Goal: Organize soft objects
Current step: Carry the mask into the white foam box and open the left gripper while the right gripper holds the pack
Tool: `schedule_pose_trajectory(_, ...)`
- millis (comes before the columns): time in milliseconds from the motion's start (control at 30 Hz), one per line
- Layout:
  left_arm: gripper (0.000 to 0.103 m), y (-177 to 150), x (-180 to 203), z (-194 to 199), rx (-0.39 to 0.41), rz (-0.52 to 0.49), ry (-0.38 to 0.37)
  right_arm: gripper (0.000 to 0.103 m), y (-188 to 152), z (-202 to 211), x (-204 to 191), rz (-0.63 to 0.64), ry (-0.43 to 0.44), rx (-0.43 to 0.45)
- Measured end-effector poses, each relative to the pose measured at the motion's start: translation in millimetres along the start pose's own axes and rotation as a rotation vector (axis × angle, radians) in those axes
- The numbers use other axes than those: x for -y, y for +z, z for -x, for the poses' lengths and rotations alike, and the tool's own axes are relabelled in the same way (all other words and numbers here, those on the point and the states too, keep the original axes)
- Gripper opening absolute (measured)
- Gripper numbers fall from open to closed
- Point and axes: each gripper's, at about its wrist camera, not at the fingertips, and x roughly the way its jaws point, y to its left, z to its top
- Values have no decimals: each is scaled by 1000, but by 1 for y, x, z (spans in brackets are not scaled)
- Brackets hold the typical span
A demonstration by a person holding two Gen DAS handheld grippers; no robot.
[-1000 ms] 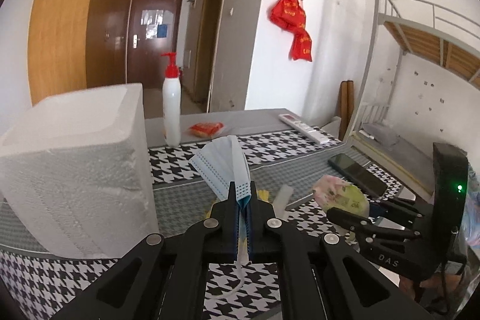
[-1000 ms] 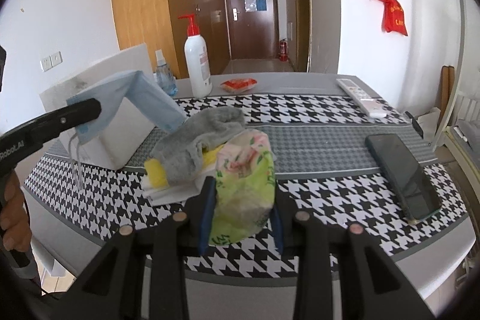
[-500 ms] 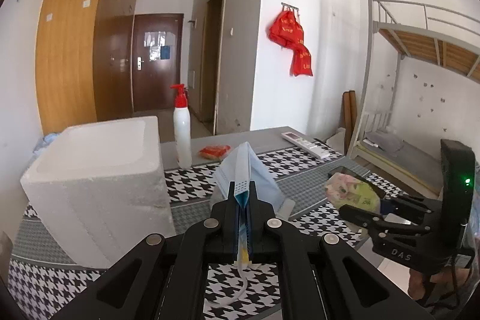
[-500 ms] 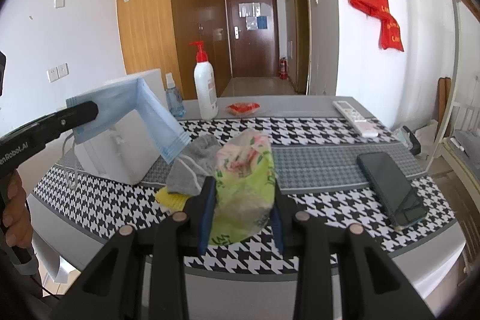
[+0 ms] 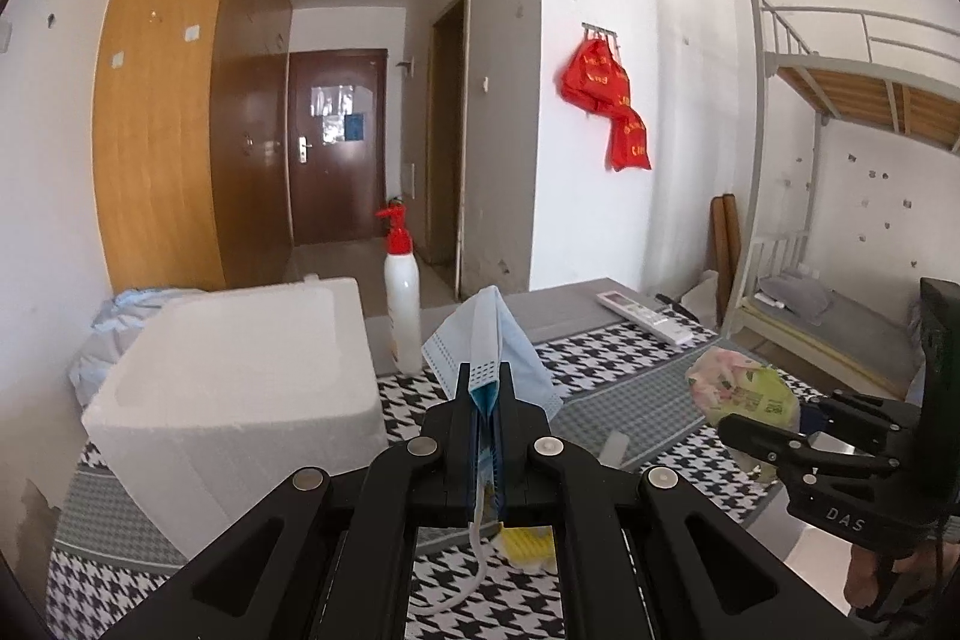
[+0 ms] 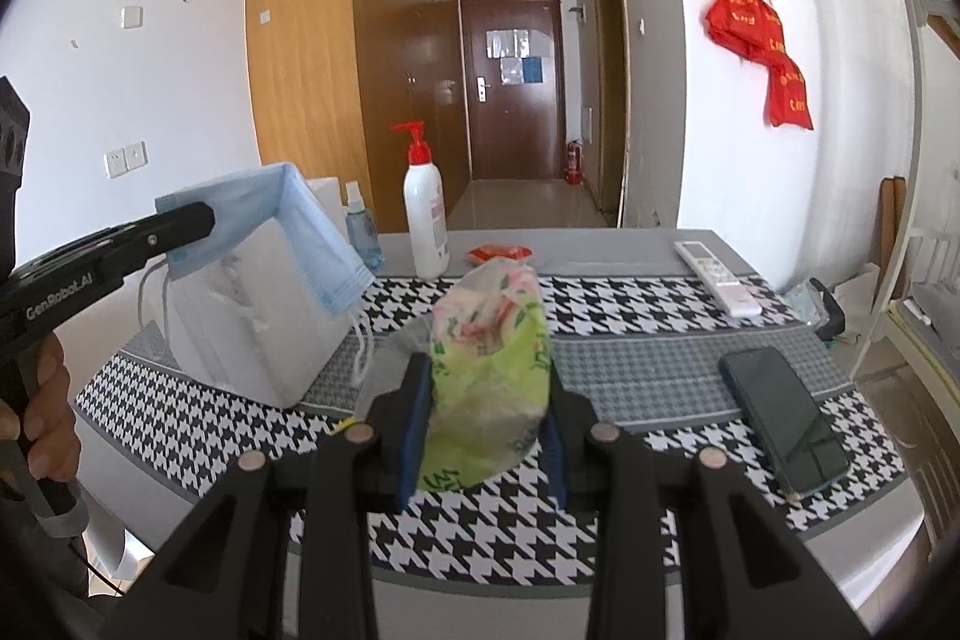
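My left gripper [image 5: 485,388] is shut on a folded blue face mask [image 5: 487,340], held in the air right of a white foam box [image 5: 240,370]. From the right wrist view the mask [image 6: 288,232] hangs from the left gripper [image 6: 192,223] in front of the box [image 6: 264,316]. My right gripper [image 6: 485,394] is shut on a green floral tissue pack [image 6: 489,358], held above the houndstooth table [image 6: 630,292]. The pack also shows in the left wrist view [image 5: 744,391]. A grey cloth [image 6: 390,358] and something yellow [image 5: 528,544] lie on the table below.
A white pump bottle [image 6: 426,220] and small blue bottle [image 6: 360,232] stand behind the box. A red packet [image 6: 499,253], a white remote [image 6: 717,277] and a dark phone [image 6: 780,418] lie on the table. A bunk bed [image 5: 840,160] stands to the right.
Both grippers have risen with their loads. The mask and the tissue pack now sit higher above the table, and the foam box looks lower and farther away.
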Motion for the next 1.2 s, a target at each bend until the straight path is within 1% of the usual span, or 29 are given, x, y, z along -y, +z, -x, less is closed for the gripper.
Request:
schedule_pose_trajectory(67, 4, 4, -1, 0, 7, -8, 9, 37, 4, -1, -1, 2, 7, 7)
schedule_pose_trajectory(167, 4, 11, -5, -1, 22, -19, 44, 37, 11, -2, -3, 5, 15, 20)
schedule_pose_trajectory(333, 4, 19, -13, -5, 31, -12, 78, 38, 22, -4, -7, 17, 26, 42)
schedule_pose_trajectory(567, 4, 29, -20, -4, 51, -4, 107, 37, 35, -5, -13, 35, 33, 63)
schedule_pose_trajectory(700, 4, 34, -23, 0, 75, -10, 117, 38, 40, -6, -18, 45, 43, 76)
schedule_pose_trajectory(800, 4, 39, -25, 3, 96, -17, 139, 38, 45, -6, -22, 51, 57, 85)
schedule_pose_trajectory(967, 4, 47, -38, 9, 117, 9, 171, 38, 51, -6, -29, 62, 79, 101)
schedule_pose_trajectory(1200, 4, 47, -51, 11, 115, 36, 216, 38, 59, -9, -40, 78, 116, 115)
